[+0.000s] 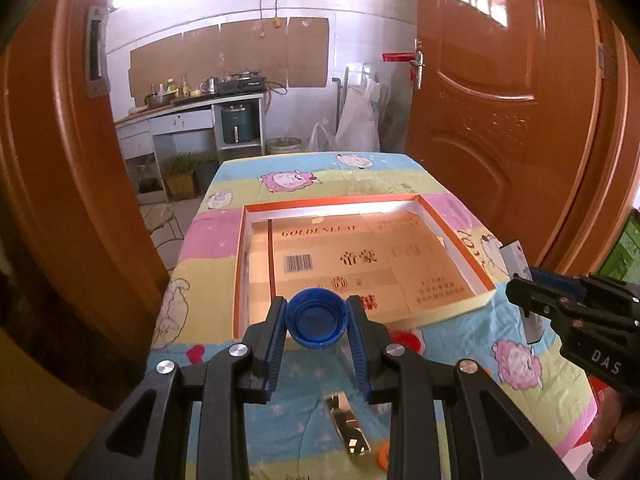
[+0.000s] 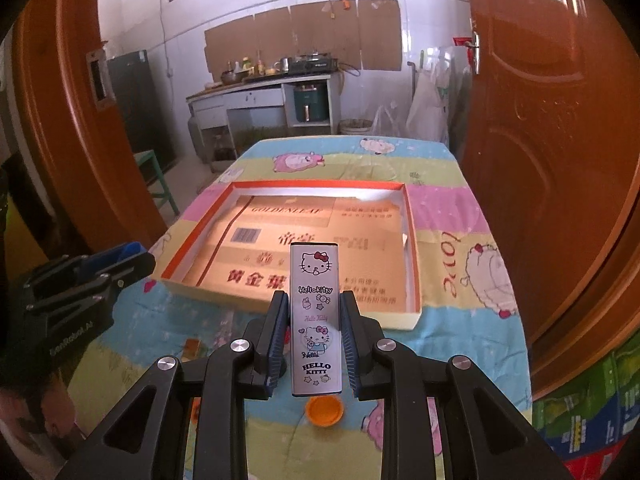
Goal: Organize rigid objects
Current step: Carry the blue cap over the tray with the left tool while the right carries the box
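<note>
To do this well I should carry both pieces level over the near wall of the shallow box (image 1: 486, 300) and lower them onto its cardboard floor before letting go. My left gripper (image 1: 316, 320) is closed on the blue bottle cap (image 1: 316, 322), pinched by its sides between the pads. My right gripper (image 2: 314, 320) is clamped on the slim Hello Kitty case (image 2: 316, 320), which juts forward past the fingertips, just short of the box.

The left gripper (image 1: 316, 312) clamps a blue bottle cap (image 1: 316, 322), open side facing the camera, over the near edge of a shallow orange-rimmed box lid (image 1: 240, 268) lying on a cartoon-sheep tablecloth (image 1: 208, 264). At three o'clock the right gripper (image 1: 520, 300) holds a pale slim case (image 1: 514, 258). At six o'clock a shiny metal strip (image 1: 352, 428) lies on the cloth beside an orange cap (image 1: 383, 458).
</note>
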`<state>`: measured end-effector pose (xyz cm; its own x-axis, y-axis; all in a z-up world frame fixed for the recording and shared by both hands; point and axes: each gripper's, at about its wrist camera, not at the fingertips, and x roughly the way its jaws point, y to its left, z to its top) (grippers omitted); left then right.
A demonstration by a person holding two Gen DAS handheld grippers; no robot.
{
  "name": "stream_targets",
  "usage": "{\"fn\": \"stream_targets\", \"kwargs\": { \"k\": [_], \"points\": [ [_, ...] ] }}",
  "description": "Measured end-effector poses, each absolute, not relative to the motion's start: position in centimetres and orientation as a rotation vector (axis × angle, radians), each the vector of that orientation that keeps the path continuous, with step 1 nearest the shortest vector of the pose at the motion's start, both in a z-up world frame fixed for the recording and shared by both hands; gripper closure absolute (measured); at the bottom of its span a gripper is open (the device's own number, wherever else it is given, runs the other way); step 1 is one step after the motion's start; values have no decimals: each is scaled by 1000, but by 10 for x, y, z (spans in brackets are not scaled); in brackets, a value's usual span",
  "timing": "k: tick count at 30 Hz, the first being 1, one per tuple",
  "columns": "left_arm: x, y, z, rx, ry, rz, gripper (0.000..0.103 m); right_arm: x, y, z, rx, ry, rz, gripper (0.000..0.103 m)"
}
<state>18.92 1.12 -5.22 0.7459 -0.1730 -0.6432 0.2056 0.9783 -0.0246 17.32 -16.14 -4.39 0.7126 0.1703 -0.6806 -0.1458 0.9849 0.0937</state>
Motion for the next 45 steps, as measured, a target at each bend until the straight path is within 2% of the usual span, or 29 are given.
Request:
{"fn": "stream_targets", "kwargs": {
  "k": [23, 45],
  "points": [
    [307, -11, -68, 107, 781, -176, 73, 280, -184, -55, 12, 812, 208, 76],
    [411, -31, -119, 123, 944, -193, 73, 393, -181, -112, 3, 989, 257, 76]
  ]
}}
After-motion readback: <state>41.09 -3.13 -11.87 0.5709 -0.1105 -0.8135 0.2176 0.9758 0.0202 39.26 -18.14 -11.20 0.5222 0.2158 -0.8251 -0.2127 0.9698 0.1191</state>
